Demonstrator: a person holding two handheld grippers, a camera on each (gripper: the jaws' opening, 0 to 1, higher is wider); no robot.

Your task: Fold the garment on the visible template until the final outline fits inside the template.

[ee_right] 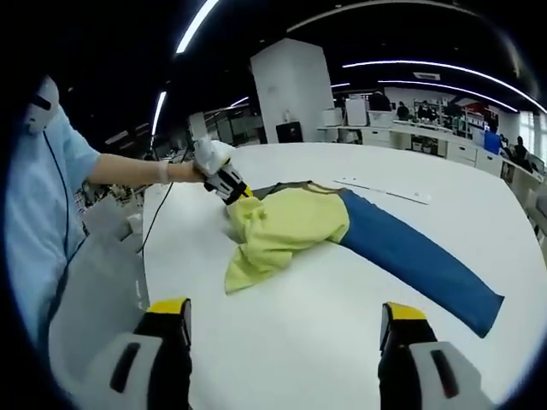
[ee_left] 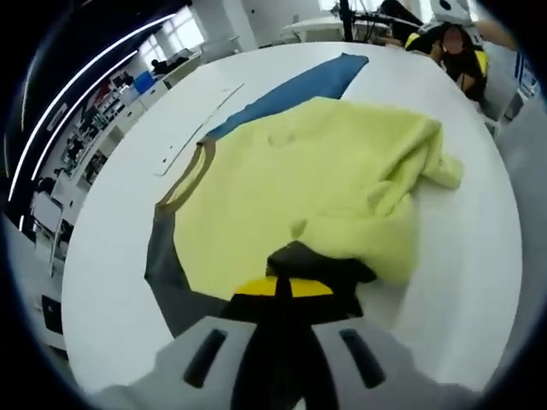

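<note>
White table (ee_right: 342,325), yellow garment (ee_right: 282,226) covering blue template (ee_right: 410,252), left claw (ee_right: 232,190) pinching it

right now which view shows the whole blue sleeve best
The right gripper view: the blue sleeve runs in full from the yellow garment to its cuff. The left gripper view shows only a strip past the yellow cloth.
</note>
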